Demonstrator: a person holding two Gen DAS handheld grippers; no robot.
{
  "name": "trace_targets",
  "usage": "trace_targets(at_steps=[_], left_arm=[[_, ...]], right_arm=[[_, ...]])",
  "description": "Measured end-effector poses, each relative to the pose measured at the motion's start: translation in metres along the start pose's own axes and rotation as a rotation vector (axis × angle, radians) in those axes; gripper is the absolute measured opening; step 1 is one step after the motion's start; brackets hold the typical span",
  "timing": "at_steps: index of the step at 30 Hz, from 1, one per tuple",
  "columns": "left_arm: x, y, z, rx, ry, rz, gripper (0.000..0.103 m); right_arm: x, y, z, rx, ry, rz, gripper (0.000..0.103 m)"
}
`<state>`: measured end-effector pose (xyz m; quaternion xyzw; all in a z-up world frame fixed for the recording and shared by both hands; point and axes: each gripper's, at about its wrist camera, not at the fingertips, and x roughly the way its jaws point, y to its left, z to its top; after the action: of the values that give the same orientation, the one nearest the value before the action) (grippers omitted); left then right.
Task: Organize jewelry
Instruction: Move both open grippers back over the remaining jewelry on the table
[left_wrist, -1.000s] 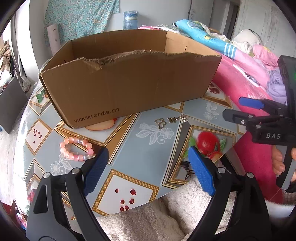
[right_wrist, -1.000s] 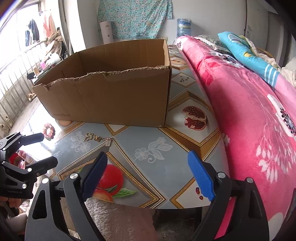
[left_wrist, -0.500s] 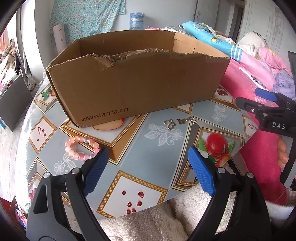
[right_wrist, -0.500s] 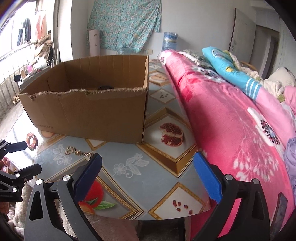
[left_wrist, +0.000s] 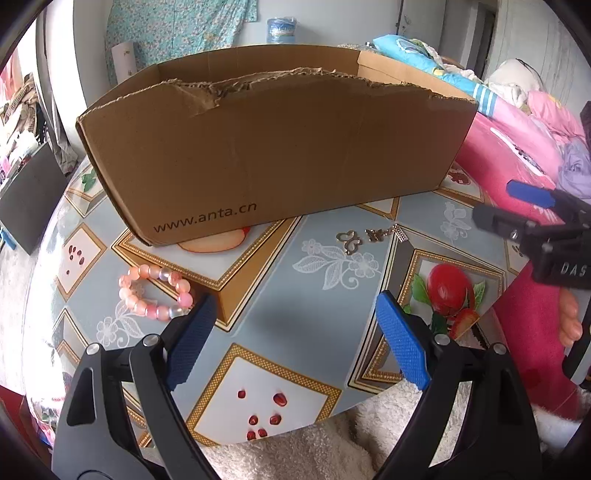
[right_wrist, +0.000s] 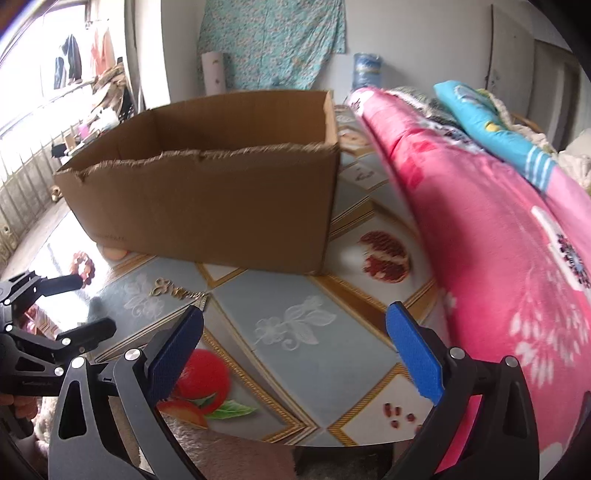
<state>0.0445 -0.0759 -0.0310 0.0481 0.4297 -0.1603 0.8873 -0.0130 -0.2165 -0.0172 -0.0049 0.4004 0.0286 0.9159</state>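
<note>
A: How far along is the tidying?

B: Barely begun, it seems. A cardboard box (left_wrist: 273, 155) sits on the patterned surface (left_wrist: 288, 295); its contents are hidden. In front lie a pink bead bracelet (left_wrist: 155, 291) and a small metal trinket (left_wrist: 369, 236). Left gripper (left_wrist: 291, 339) and right gripper (right_wrist: 295, 350) fingers gape wide, holding nothing

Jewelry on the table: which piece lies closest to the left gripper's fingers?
The pink bead bracelet. It lies right beside the left gripper's left finger, nearly touching the pad, while the small metal charms sit farther off, near the cardboard box.
</note>
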Motion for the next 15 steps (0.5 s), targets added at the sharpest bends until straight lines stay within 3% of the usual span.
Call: trace_targets(at_steps=[6, 10, 12, 15], left_arm=[[0.004, -0.001, 0.005, 0.014, -0.041, -0.004, 0.084], [0.005, -0.003, 0.011, 0.035, -0.069, -0.025, 0.084], [0.005, -0.005, 0.015, 0.044, -0.089, -0.048, 0.077], [0.009, -0.011, 0.019, 0.076, -0.100, -0.104, 0.059]], right_arm=[[0.010, 0.012, -0.003, -0.052, 0.002, 0.032, 0.096], [0.018, 0.012, -0.004, -0.043, 0.016, 0.071, 0.085], [0.022, 0.013, -0.005, -0.037, 0.024, 0.080, 0.081], [0.026, 0.014, -0.007, -0.032, 0.031, 0.111, 0.076]])
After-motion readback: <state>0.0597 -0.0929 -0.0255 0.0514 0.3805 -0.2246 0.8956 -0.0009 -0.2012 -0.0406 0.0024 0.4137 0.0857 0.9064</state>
